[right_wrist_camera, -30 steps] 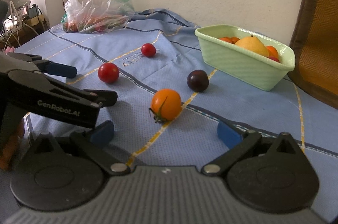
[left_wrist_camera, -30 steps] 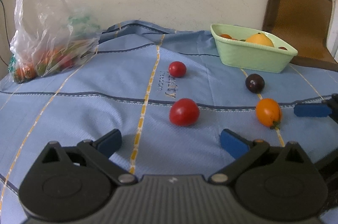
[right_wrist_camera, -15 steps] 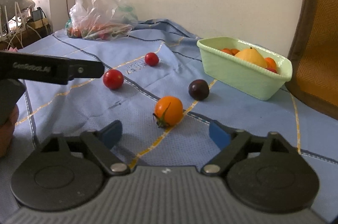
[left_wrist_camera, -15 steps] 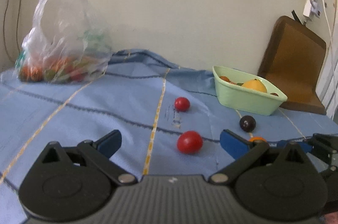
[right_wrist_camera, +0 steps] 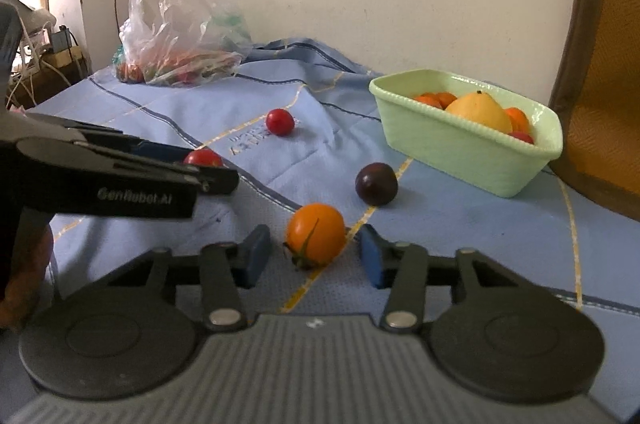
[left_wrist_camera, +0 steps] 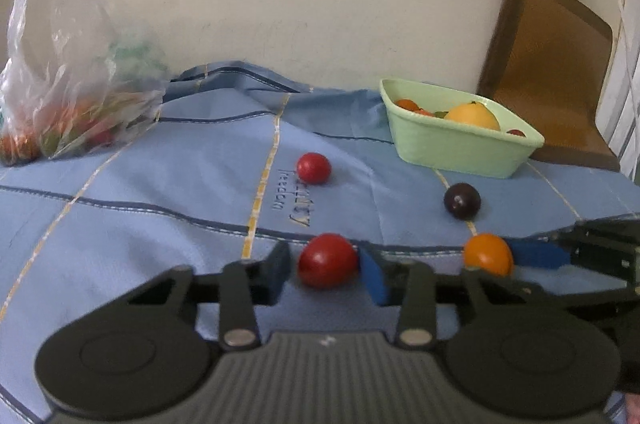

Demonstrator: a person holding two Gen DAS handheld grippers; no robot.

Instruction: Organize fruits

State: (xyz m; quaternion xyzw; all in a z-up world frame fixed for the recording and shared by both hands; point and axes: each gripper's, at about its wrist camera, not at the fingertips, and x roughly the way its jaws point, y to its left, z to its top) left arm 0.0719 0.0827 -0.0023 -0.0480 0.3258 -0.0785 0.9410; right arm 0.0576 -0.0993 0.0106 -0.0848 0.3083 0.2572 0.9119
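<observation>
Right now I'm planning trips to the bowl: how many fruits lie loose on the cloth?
4: a big red tomato between the left tool's pads, an orange one between the right tool's, a small red one behind, and a dark plum near the bowl.

Everything is lying on the cloth. Taking the farther tomato as the centre, the nearer tomato is sitting at 6 o'clock, the plum at 4, the stemmed tomato at 4 beyond the plum, and the plastic bag at 10. The tub is standing at 2, holding a citrus fruit among smaller fruits, with the chair at 2 o'clock behind it.
</observation>
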